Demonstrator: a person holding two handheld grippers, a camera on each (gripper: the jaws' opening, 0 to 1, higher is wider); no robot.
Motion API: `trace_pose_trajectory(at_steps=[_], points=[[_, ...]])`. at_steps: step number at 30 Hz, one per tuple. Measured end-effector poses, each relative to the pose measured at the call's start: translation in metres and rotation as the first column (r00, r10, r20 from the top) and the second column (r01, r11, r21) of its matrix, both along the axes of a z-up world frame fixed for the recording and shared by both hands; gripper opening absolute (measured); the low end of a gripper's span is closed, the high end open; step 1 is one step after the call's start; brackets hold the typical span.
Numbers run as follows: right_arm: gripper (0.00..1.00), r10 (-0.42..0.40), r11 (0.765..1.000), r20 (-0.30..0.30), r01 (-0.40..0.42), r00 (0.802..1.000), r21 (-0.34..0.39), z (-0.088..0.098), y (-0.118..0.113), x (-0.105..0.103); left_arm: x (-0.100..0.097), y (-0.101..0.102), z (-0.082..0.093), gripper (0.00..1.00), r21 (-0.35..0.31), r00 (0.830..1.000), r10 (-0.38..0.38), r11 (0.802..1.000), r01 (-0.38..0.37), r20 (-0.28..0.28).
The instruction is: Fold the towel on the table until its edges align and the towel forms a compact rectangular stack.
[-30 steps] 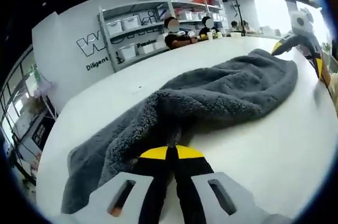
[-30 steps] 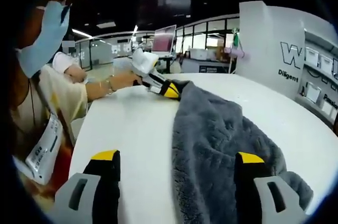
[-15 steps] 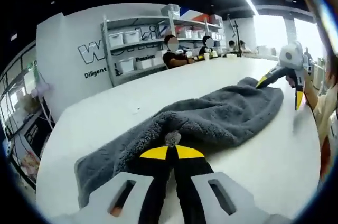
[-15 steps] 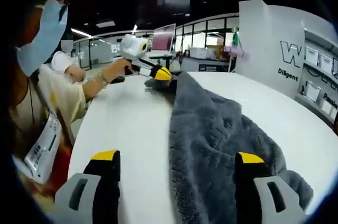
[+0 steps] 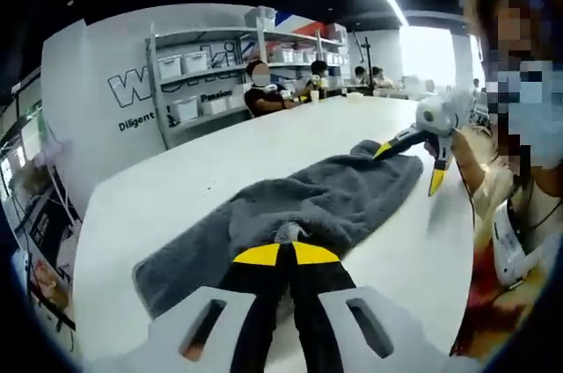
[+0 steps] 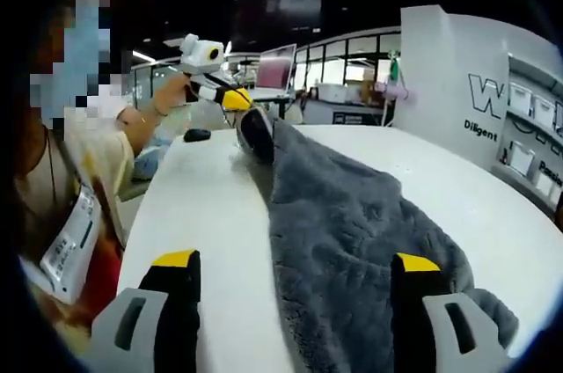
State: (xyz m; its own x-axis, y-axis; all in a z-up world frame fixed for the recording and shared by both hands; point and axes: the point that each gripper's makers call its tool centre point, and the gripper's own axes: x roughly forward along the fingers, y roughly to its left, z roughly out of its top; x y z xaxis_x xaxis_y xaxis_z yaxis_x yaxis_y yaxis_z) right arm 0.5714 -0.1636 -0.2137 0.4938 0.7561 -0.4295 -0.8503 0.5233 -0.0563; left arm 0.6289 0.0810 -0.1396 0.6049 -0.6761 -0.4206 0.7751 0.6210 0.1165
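A dark grey fluffy towel [image 5: 325, 197] lies lengthwise on the white table [image 5: 264, 140]. My left gripper [image 5: 283, 250] is shut on one end of it, the fabric bunched at the yellow tips. In the right gripper view that left gripper [image 6: 242, 109] holds the towel's far end raised above the table [image 6: 202, 206], and the towel [image 6: 352, 223] slopes down from it. My right gripper [image 6: 295, 267] stands open, its jaws on either side of the near end. In the left gripper view, the right gripper [image 5: 410, 166] is open at the towel's far end.
Shelves with white bins [image 5: 202, 65] line the wall, and people sit [image 5: 259, 96] at the table's far side. The person holding the grippers [image 6: 79, 179] stands along the table edge. A small black object [image 6: 195, 135] and a monitor [image 6: 275, 65] sit beyond the towel.
The left gripper has risen with the towel's end in it, lifting that end off the table. The right gripper has stayed open at the other end.
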Motion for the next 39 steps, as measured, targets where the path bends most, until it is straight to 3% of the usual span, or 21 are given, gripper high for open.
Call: trace_pose_trajectory(at_steps=[4, 10, 13, 16, 20, 24, 28, 30, 32, 39], points=[[0.91, -0.003, 1.0, 0.001, 0.003, 1.0, 0.006, 0.001, -0.001, 0.001, -0.008, 0.008, 0.004, 0.02, 0.027, 1.0, -0.001, 1.0, 0.001, 0.004], [0.91, -0.003, 1.0, -0.007, 0.003, 1.0, 0.01, 0.0, -0.001, 0.002, -0.013, 0.011, 0.025, 0.02, 0.059, 0.998, -0.01, 0.998, 0.007, 0.061], [0.91, -0.004, 1.0, -0.006, 0.004, 1.0, 0.009, 0.0, -0.001, 0.003, -0.021, 0.005, 0.023, 0.02, 0.08, 0.997, -0.074, 0.994, 0.072, 0.022], [0.91, -0.003, 1.0, -0.003, 0.003, 1.0, 0.01, 0.0, -0.001, 0.002, -0.022, 0.001, 0.005, 0.02, 0.1, 0.994, -0.098, 0.99, 0.101, -0.04], [0.91, 0.002, 1.0, -0.003, -0.002, 1.0, 0.009, 0.0, -0.001, 0.0, -0.016, -0.007, -0.023, 0.03, 0.132, 0.992, -0.108, 0.984, 0.116, -0.063], [0.91, 0.0, 1.0, -0.014, 0.0, 1.0, 0.005, -0.003, -0.002, 0.002, -0.009, -0.017, -0.031, 0.03, 0.111, 0.99, -0.118, 0.986, 0.126, -0.071], [0.91, -0.002, 1.0, -0.019, 0.002, 1.0, 0.004, -0.005, -0.003, 0.002, 0.01, -0.019, -0.035, 0.03, 0.127, 0.995, -0.091, 0.987, 0.097, -0.05], [0.9, -0.002, 1.0, -0.018, 0.002, 1.0, 0.006, -0.004, -0.003, 0.002, 0.004, -0.03, -0.048, 0.03, 0.086, 0.983, -0.136, 0.985, 0.147, -0.124], [0.9, -0.003, 1.0, -0.017, 0.003, 1.0, 0.005, -0.004, -0.003, 0.001, -0.002, -0.034, -0.063, 0.04, 0.09, 0.971, -0.165, 0.979, 0.183, -0.174], [0.9, 0.004, 1.0, -0.026, -0.005, 1.0, -0.006, -0.008, -0.001, 0.0, -0.017, -0.036, -0.105, 0.06, 0.162, 0.956, -0.176, 0.963, 0.217, -0.237]])
